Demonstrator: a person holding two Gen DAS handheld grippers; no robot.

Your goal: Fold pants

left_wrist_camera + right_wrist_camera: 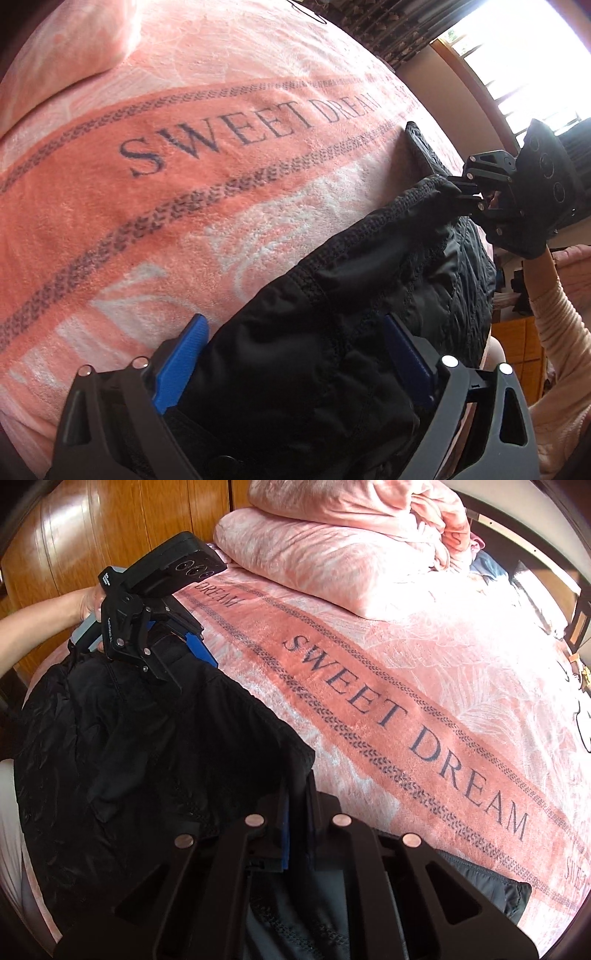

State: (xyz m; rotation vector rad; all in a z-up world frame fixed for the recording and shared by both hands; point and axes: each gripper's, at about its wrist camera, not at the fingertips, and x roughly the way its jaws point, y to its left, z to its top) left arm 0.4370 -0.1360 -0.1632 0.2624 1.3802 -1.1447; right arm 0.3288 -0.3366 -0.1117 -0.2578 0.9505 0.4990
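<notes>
Right wrist view: right gripper [295, 794] pinches the pants [147, 738] at the bed [461, 635] edge, left gripper [295, 354] gapes around them, folding barely started.

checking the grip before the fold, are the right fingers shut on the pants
Yes, the right gripper's blue fingers are pressed together with the black pants fabric pinched between them.

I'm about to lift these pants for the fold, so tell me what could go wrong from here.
1. The left tool stands open around the pants, not pinching; that side may drop if lifted now.
2. The right tool is shut on a thin edge of cloth, which could slip out.
3. The pants are bunched and hang near the edge of the bed, so they may slide off or fold creased.
</notes>
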